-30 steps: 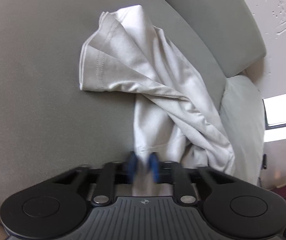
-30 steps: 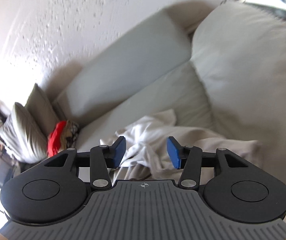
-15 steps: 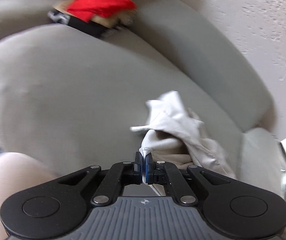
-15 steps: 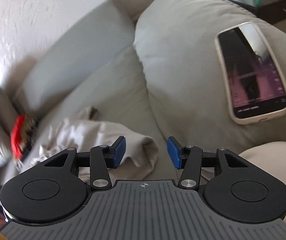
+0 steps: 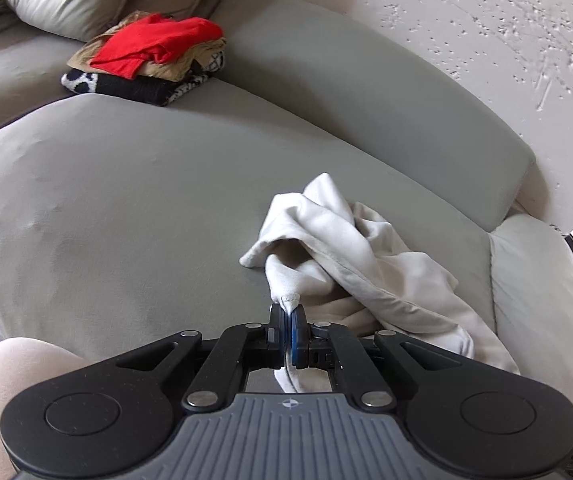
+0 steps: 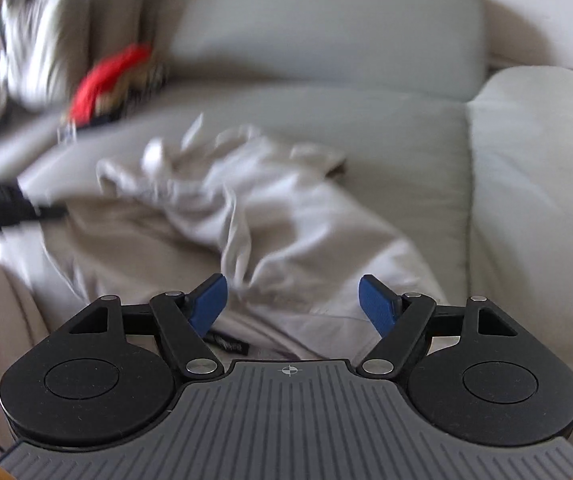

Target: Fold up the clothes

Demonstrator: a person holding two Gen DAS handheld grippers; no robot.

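The grey sofa [image 5: 134, 208] fills both views and carries all items; its seat cushion lies ahead of and below both sets of jaws. The white garment [image 5: 350, 248], a crumpled shirt by its hemmed edges, lies bunched on the seat directly ahead of the left gripper [image 5: 288, 330] and spreads toward the armrest on the far right of those jaws. In the right wrist view the same garment [image 6: 254, 208] lies ahead of and beneath the right gripper [image 6: 292, 304], with loose cloth running under the gap between the jaws. Left jaws: fully closed on a pinched corner or edge of the white garment, a small tip of cloth protruding above the pads. Right jaws: wide and opening, with cloth below the gap but no pad contact visible; this view is motion-blurred. Step in hand, as judged: acquiring a second grip point so the garment can be lifted and spread before folding. The next move calls for lowering the right jaws onto a matching corner or edge, then closing. A stack of folded clothes topped by a red item [image 5: 154, 46] sits far ahead of the left jaws, to the left, well apart from the garment.
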